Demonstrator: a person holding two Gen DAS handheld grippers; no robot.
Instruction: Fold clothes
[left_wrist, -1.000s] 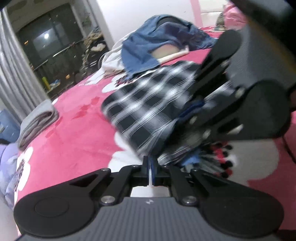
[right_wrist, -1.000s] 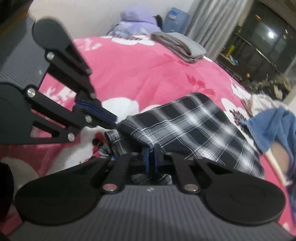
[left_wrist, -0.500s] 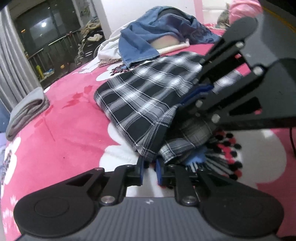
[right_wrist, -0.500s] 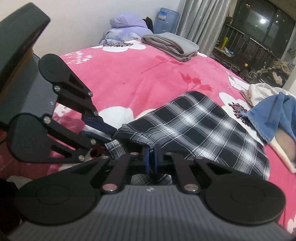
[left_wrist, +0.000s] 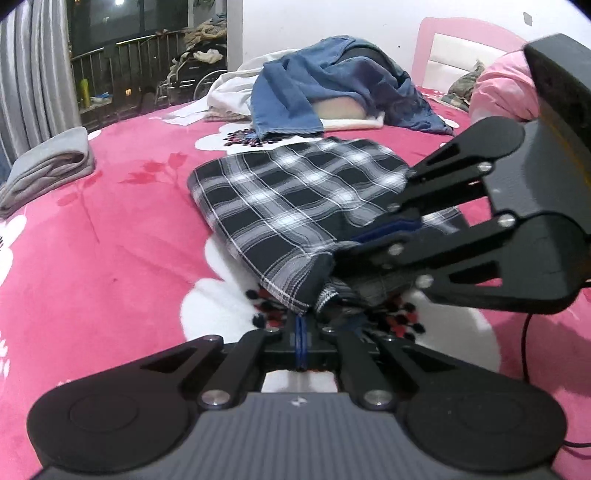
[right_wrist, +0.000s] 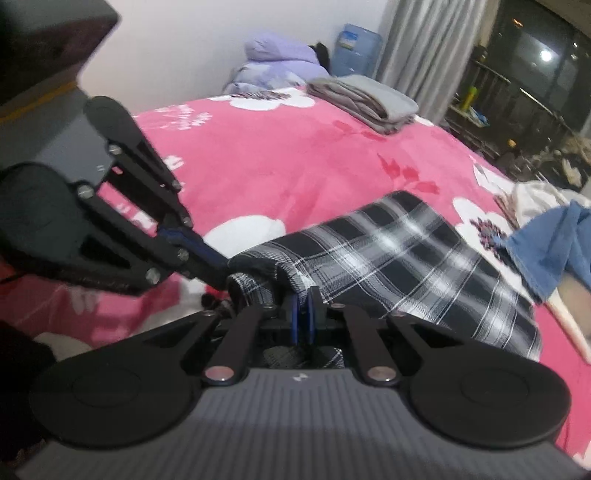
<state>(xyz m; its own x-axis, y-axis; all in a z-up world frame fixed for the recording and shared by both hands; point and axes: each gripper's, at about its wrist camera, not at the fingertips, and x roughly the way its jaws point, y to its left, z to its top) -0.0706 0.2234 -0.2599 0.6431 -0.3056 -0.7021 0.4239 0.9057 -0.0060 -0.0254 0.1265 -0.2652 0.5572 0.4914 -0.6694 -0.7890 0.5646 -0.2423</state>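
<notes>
Item: black-and-white plaid garment, folded, lying mid-bed on the pink floral blanket. My left gripper and right gripper each pinch its near edge, jaws closed. Beyond: folded grey cloth, blue clothes pile.

Two matching handheld grippers: the left gripper and right gripper each pair black linkage arms with silver screws, blue-edged fingertips, two round black discs flanking a ribbed grey body behind, and a thin black cable trailing beside the right unit.
</notes>
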